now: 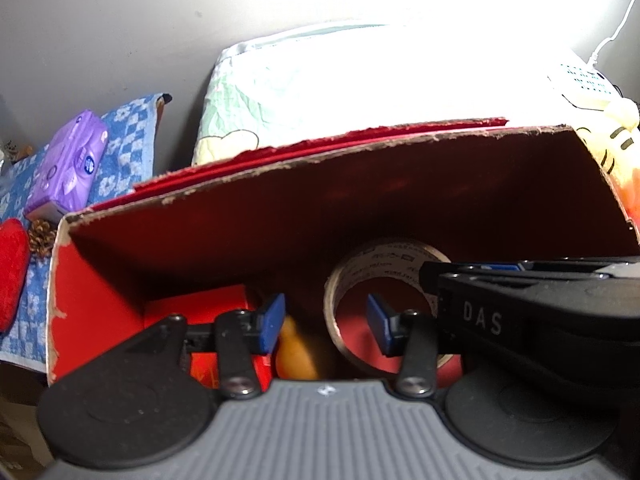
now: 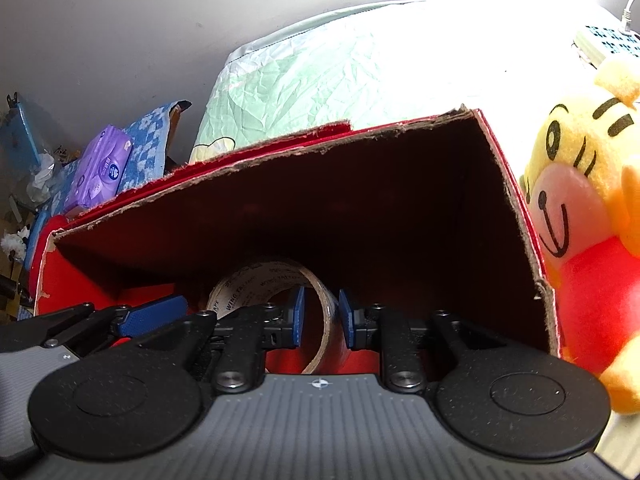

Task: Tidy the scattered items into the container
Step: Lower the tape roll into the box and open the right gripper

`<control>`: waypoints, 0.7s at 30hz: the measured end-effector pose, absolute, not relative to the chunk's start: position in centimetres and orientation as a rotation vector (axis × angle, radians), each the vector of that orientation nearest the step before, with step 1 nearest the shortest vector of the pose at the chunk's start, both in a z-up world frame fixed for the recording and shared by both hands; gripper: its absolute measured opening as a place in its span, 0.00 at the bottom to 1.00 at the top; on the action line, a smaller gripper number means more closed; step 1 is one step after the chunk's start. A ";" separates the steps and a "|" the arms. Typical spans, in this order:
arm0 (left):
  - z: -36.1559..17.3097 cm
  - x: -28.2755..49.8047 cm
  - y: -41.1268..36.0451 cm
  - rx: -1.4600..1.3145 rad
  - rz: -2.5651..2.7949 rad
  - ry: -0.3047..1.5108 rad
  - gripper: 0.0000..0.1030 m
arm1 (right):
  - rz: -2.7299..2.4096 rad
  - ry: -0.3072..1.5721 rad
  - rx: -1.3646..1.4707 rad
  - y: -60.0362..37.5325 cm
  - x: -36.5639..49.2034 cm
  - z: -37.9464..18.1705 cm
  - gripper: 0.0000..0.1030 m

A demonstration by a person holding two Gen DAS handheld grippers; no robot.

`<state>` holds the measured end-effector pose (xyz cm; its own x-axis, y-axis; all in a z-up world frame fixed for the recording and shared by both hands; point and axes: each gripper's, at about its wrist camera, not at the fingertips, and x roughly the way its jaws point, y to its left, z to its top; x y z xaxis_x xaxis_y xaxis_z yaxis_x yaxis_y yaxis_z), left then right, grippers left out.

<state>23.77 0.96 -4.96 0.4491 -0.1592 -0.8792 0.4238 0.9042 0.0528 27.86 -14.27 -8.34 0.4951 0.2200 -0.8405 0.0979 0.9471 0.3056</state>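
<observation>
- A pale wall and a bright, crumpled pillow (image 2: 340, 80) stand behind the red box (image 2: 360, 208).
- In the box already: a tape roll (image 1: 384, 276), an orange thing (image 1: 294, 350) left of it and a red packet (image 1: 200, 312) farther left, so tidying looks well on.
- Outside the box: a plush tiger (image 2: 588, 208) touching its right wall, and a purple tissue pack (image 1: 68, 168) well left.
- Left claw (image 1: 326, 322) hangs inside the box, fingers apart and empty.
- Right claw (image 2: 320, 316) straddles the roll's rim, narrowly parted; whether it grips, I cannot tell.
</observation>
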 end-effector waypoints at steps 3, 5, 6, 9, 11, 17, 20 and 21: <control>-5.0 24.0 1.1 0.280 -0.359 1.035 0.49 | 0.067 1.037 0.320 -14.2 27.9 -8.1 0.22; -5.0 24.0 1.2 0.277 -0.355 1.025 0.51 | 0.060 1.025 0.318 -14.3 27.8 -8.0 0.22; -4.9 23.9 1.2 0.276 -0.354 1.019 0.52 | 0.054 1.020 0.314 -14.4 27.8 -7.9 0.23; -4.8 23.8 1.4 0.272 -0.352 0.997 0.58 | 0.020 0.995 0.287 -14.2 27.4 -7.4 0.26; -4.6 23.5 1.4 0.273 -0.346 0.978 0.60 | 0.005 0.982 0.279 -14.2 27.1 -7.0 0.30; -4.4 23.3 1.3 0.286 -0.355 0.944 0.64 | -0.034 0.958 0.272 -14.3 25.8 -5.9 0.31; -4.2 23.0 1.3 0.287 -0.360 0.919 0.67 | -0.059 0.934 0.264 -14.2 25.1 -5.5 0.31; -4.1 22.9 1.3 0.289 -0.365 0.911 0.68 | -0.067 0.926 0.260 -14.2 24.9 -5.4 0.30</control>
<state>22.88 1.30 -4.13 0.5588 -0.1841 -0.8086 0.4254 0.9006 0.0889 24.93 -14.17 -5.40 0.6011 0.0547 -0.7973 0.1682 0.9666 0.1932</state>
